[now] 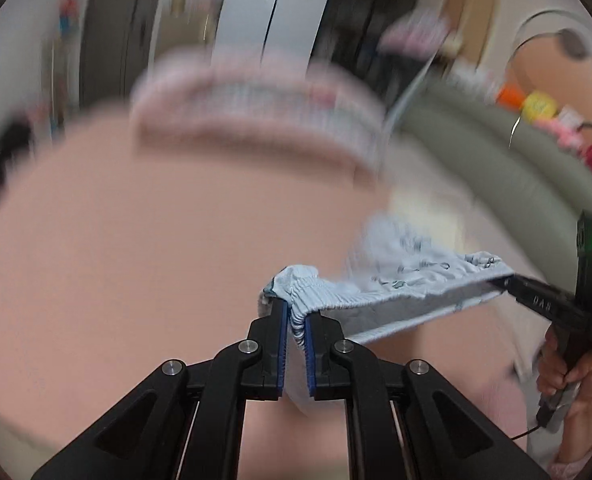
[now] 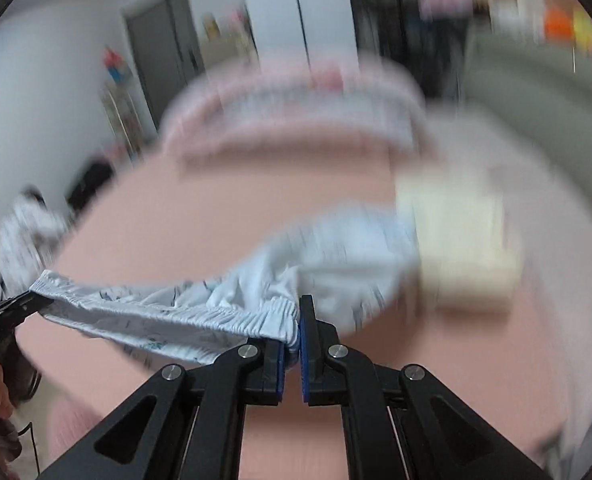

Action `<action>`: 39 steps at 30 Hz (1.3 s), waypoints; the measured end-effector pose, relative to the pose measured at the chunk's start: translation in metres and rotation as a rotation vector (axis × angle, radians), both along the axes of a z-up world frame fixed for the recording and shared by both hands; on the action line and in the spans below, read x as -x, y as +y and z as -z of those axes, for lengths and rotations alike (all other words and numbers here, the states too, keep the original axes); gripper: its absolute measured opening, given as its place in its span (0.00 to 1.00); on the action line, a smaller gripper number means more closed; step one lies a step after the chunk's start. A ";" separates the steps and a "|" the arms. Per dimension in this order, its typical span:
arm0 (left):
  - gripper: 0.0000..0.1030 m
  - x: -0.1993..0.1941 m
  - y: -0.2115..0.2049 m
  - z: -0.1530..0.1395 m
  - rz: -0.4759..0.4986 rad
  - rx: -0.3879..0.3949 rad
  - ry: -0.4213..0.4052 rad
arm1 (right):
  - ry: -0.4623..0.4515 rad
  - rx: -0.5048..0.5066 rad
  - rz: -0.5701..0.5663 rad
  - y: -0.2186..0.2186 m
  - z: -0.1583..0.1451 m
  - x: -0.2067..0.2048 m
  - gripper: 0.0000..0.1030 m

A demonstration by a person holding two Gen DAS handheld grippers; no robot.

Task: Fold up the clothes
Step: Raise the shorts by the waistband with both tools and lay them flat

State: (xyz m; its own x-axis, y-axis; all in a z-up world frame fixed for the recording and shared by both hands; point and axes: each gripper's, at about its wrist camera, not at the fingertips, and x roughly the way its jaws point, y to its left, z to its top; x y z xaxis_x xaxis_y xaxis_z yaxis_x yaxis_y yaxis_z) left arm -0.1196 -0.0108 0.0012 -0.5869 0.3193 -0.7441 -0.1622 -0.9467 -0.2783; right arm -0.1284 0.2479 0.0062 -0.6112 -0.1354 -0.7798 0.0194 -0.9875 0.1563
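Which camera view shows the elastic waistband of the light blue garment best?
The right wrist view: the waistband runs sharp and nearly unbroken between both tongs. The left wrist view shows the waistband too, but much of the cloth above it is blurred.

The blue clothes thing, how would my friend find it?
Look above the big pink bed. The pale blue garment with a gathered elastic waistband hangs stretched between the left tool and right tool. Unlike the cream folded cloth nearby, it is held up.
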 end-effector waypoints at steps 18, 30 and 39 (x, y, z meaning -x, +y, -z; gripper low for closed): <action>0.05 0.112 0.019 0.004 -0.013 0.145 -0.022 | -0.040 -0.155 -0.033 0.005 -0.008 0.114 0.03; 0.07 0.041 -0.007 -0.165 -0.014 0.116 0.406 | 0.428 -0.057 -0.038 0.014 -0.182 0.054 0.03; 0.10 0.024 -0.013 0.161 0.012 0.146 -0.379 | -0.231 -0.133 -0.106 -0.010 0.147 0.035 0.03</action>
State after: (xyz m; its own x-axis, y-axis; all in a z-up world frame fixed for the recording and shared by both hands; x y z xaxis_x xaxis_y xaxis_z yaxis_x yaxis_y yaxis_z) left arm -0.1433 -0.0242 -0.1600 -0.2595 0.1990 -0.9450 -0.0855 -0.9794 -0.1828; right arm -0.1631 0.2381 -0.1409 -0.4027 -0.0767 -0.9121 0.1025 -0.9940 0.0383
